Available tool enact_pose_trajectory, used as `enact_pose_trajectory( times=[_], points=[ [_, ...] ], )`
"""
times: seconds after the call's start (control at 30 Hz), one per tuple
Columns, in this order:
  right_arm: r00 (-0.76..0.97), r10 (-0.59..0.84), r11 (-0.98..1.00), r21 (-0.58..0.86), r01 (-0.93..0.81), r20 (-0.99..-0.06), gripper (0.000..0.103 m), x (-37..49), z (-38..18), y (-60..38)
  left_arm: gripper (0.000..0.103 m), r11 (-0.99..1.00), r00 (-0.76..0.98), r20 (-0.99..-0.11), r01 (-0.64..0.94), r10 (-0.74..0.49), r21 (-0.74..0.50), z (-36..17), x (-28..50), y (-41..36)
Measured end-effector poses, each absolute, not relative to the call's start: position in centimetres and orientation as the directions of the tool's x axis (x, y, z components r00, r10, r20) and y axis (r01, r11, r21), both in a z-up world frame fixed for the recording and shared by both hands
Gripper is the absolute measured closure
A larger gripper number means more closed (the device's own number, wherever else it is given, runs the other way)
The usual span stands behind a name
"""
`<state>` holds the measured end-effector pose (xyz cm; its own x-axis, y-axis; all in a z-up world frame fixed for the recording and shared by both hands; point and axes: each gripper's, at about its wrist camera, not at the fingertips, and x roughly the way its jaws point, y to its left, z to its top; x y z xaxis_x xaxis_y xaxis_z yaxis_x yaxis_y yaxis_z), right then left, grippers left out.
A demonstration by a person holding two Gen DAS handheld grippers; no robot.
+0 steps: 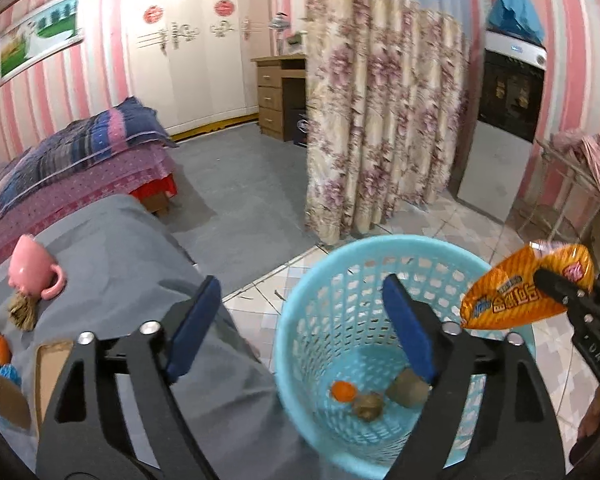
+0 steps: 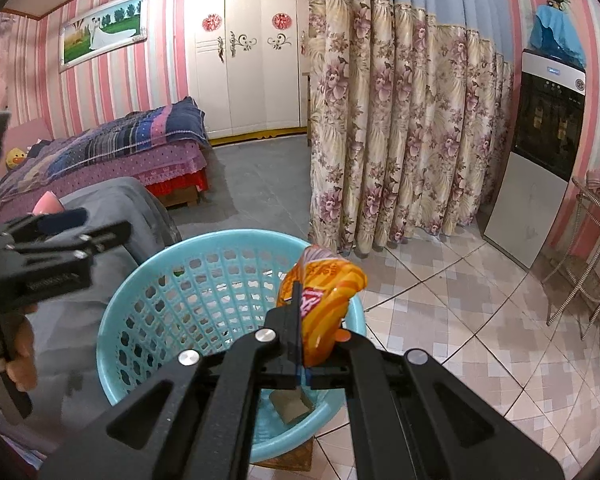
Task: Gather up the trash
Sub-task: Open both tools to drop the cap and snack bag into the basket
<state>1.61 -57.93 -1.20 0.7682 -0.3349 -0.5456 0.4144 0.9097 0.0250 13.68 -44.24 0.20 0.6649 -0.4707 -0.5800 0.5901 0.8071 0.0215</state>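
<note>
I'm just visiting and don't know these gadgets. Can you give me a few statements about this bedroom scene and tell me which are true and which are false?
1. The right gripper is shut on an orange snack wrapper. True.
2. The left gripper holds a piece of trash. False: it is open with nothing between its fingers.
3. The blue basket is empty. False: a few small pieces lie on its bottom, including an orange scrap.
4. A pink cup lies tipped over on the grey cloth. True.
5. The wrapper already lies inside the basket. False: it is clamped in the right gripper, above the basket's rim.
</note>
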Motion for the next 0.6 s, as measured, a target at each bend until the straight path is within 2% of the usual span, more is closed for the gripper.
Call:
enact_pose_trajectory(
  times=[0.07, 0.37, 0.43, 0.47, 0.5, 0.6],
  points=[
    [0.763, -0.336, 0.909, 0.023, 0.417, -0.552, 0.103, 2.0, -1.4, -57.6, 0.013, 0.824, 0.684, -0.570, 0.566, -0.456, 0.020, 0.6, 13.8, -43.0],
    [0.724, -0.330, 0.896, 0.041, 0.443, -0.606, 0.100, 4.5, -3.4, -56.2, 0.012, 0.872, 0.719, -0.578, 0.489, -0.385, 0.027, 1.0, 14.1, -37.6],
    [0.704, -0.358, 0.889, 0.006, 0.457, -0.613, 0.074, 5.3, -3.9, -55.7, 0.011, 0.880, 0.728, -0.577, 0.473, -0.370, 0.032, 1.2, 13.8, -36.3],
    [0.705, -0.354, 0.891, 0.006, 0.453, -0.614, 0.040, 5.6, -4.2, -55.6, 0.011, 0.885, 0.732, -0.576, 0.464, -0.363, 0.033, 1.3, 13.7, -35.6],
    [0.708, -0.352, 0.893, 0.007, 0.450, -0.611, 0.031, 5.9, -4.3, -55.3, 0.011, 0.888, 0.735, -0.576, 0.459, -0.358, 0.033, 1.4, 13.6, -35.0],
    [0.685, -0.377, 0.893, -0.048, 0.448, -0.624, 0.030, 6.8, -4.5, -54.7, 0.009, 0.902, 0.752, -0.565, 0.431, -0.339, 0.032, 1.9, 13.2, -32.7]
  ],
)
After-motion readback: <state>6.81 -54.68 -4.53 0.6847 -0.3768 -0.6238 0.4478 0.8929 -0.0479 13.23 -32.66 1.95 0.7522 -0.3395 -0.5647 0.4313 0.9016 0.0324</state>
